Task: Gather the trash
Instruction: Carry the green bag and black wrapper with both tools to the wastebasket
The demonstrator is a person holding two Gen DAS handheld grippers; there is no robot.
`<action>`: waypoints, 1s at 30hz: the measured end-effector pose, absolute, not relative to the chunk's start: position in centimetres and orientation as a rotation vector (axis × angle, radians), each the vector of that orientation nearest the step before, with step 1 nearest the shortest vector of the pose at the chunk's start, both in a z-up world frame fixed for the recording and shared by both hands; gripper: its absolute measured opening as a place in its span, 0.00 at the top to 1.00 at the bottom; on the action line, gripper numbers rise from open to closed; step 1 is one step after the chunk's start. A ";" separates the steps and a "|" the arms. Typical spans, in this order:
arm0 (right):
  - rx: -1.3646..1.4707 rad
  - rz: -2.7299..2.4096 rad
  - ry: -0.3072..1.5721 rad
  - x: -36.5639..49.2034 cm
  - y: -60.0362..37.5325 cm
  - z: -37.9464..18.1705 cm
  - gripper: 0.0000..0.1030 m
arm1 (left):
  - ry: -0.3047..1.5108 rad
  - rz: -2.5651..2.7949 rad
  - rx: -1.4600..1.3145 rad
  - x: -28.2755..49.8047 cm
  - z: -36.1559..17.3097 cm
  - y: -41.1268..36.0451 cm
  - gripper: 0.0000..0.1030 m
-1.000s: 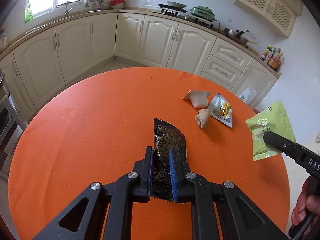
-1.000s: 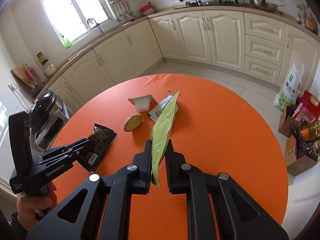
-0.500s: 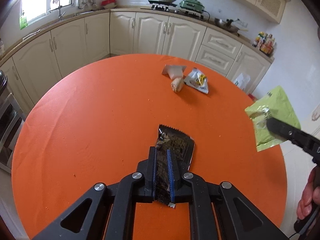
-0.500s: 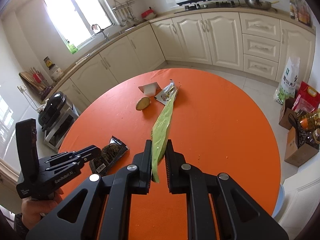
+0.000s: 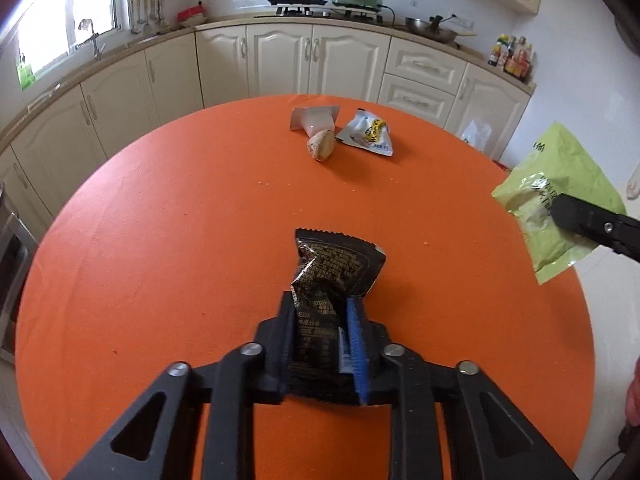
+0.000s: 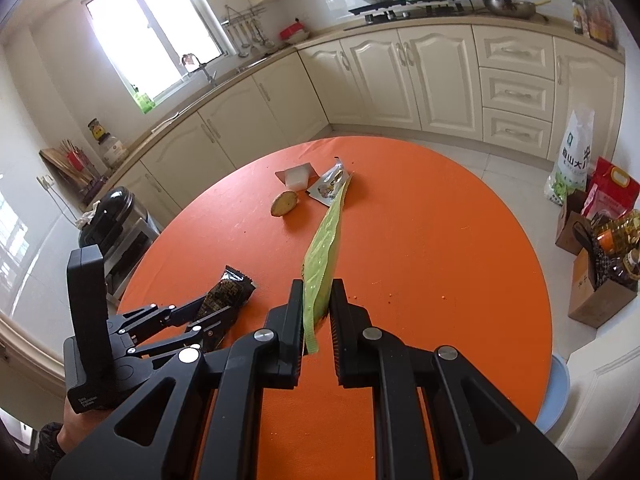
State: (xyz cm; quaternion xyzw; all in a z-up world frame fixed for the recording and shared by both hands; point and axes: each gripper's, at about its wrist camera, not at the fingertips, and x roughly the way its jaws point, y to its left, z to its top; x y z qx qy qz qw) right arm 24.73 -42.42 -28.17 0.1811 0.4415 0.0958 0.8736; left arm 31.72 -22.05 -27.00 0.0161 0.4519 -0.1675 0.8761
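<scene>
Gripping black wrapper (image 5: pixel 334 276): left claw (image 5: pixel 322 320); right claw (image 6: pixel 316 300) gripping green packet (image 6: pixel 322 252); three scraps on table (image 5: pixel 160 240).

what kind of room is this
Most likely a home kitchen: cream cabinets along the walls, a gas hob with a steel wok, and a sink tap under the window.

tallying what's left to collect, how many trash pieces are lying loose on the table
3, clustered at the far side: a clear plastic cup, a silver wrapper beside it, and a brown food scrap just in front.
</scene>
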 end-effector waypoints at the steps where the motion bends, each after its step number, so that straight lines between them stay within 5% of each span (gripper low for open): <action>1: 0.380 0.199 0.922 24.6 -42.4 -28.2 0.89 | 0.943 -0.354 0.019 31.6 -27.1 -21.9 0.85; 30: 0.395 0.031 0.693 17.1 -52.5 -18.9 0.91 | 0.671 -0.626 -0.003 25.6 -16.4 -31.3 0.89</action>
